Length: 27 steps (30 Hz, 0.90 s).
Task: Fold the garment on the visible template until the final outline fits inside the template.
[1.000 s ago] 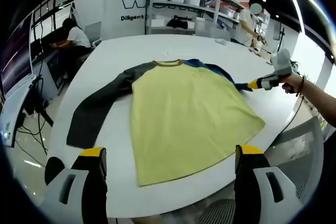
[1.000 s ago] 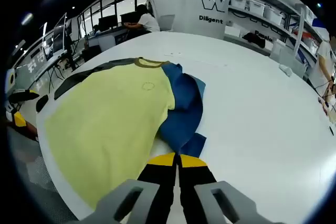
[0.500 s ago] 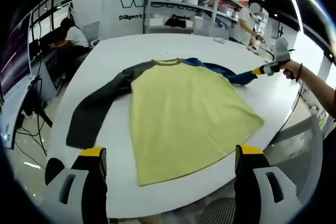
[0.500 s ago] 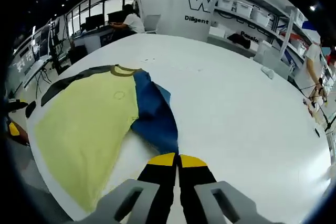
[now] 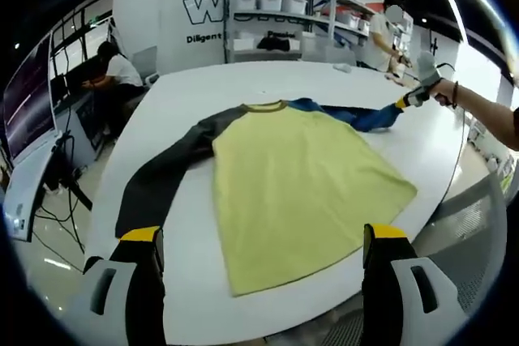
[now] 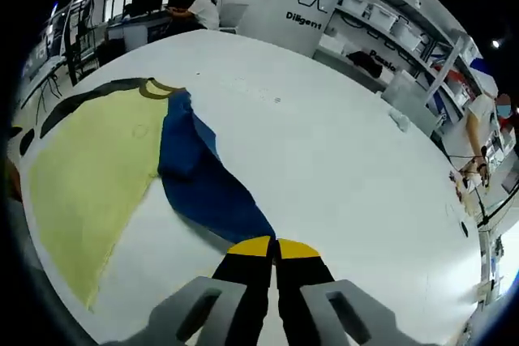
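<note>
A long-sleeved shirt with a yellow body (image 5: pixel 304 184) lies flat on the round white table (image 5: pixel 203 87). Its dark grey sleeve (image 5: pixel 158 180) stretches toward the table's left edge. Its blue sleeve (image 6: pixel 207 192) is drawn out straight to the right, away from the body (image 6: pixel 89 176). My right gripper (image 6: pixel 274 245) is shut on the cuff of that blue sleeve (image 5: pixel 365 115); in the left gripper view it (image 5: pixel 403 103) shows at the far right, held by a hand. My left gripper (image 5: pixel 263 241) hangs open above the near table edge, below the shirt's hem, holding nothing.
The table's far half (image 6: pixel 357 160) is bare white. Behind it stand shelves with bins (image 5: pixel 284 6) and a wall with lettering. One person sits at a desk (image 5: pixel 109 74) at the left, and another stands by the shelves (image 5: pixel 381 34). A monitor (image 5: pixel 28 95) stands on the left.
My right gripper has pulled the blue sleeve's cuff out to the right and away from the body, so the crumpled sleeve now lies stretched straight. The left gripper stays open.
</note>
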{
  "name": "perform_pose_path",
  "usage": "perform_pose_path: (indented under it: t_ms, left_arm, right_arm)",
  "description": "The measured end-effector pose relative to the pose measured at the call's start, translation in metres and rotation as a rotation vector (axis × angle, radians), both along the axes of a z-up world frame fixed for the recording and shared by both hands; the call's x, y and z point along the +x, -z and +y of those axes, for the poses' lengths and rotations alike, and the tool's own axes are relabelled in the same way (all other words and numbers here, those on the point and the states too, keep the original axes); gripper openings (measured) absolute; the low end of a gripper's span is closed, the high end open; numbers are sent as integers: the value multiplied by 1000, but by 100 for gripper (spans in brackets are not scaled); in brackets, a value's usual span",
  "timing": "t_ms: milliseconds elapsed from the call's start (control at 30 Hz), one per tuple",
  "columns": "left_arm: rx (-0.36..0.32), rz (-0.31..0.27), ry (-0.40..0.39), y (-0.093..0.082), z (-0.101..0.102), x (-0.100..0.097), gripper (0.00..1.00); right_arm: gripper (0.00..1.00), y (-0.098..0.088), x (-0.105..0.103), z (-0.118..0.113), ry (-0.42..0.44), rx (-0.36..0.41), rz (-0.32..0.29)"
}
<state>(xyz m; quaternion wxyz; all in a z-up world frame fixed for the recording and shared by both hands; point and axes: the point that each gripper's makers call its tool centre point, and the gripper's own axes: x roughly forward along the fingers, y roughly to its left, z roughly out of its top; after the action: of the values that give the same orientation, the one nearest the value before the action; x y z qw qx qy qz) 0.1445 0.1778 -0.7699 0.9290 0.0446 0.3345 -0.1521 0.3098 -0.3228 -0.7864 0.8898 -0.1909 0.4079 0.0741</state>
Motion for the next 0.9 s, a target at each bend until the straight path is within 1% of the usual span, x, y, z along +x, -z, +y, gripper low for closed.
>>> perform_pose_path:
  t_ms: [33, 67, 133, 167, 233, 267, 367, 467, 667, 700, 800, 833, 867, 900]
  left_arm:
    - [21, -11, -8, -1, 4, 2, 99]
    - [32, -9, -6, -1, 5, 1, 99]
    - [40, -9, -7, -1, 6, 1, 99]
    - [54, -28, -3, -5, 7, 3, 99]
    - [80, -44, -11, -9, 10, 5, 98]
    - [103, -63, 11, -13, 10, 6, 98]
    - [106, -68, 10, -17, 12, 6, 99]
    - [85, -65, 10, -18, 10, 6, 99]
    - [80, -46, 0, -13, 10, 3, 99]
    - [77, -40, 4, -11, 8, 3, 99]
    - [83, -35, 13, -9, 6, 2, 99]
    - [113, -42, 9, -12, 7, 4, 98]
    - [133, -45, 15, -14, 8, 4, 97]
    - [148, -61, 19, -19, 8, 7, 97]
  right_arm:
    - [0, 1, 3, -3, -1, 0, 3]
    - [0, 1, 6, -5, 0, 1, 5]
    - [0, 3, 11, -10, -6, -8, 14]
    - [0, 7, 17, -19, -3, -14, 20]
    - [0, 11, 20, -25, 6, -13, 41]
    - [0, 12, 23, -29, 4, -12, 39]
    - [0, 16, 28, -36, 10, -15, 50]
    - [0, 20, 33, -44, 26, -18, 58]
    - [0, 25, 42, -55, 39, -45, 73]
    - [0, 25, 46, -59, 48, -55, 67]
    - [0, 27, 50, -64, 52, -61, 74]
    - [0, 27, 52, -68, 58, -64, 76]
    - [0, 29, 52, -72, 66, -66, 93]
    - [0, 31, 53, -74, 59, -70, 106]
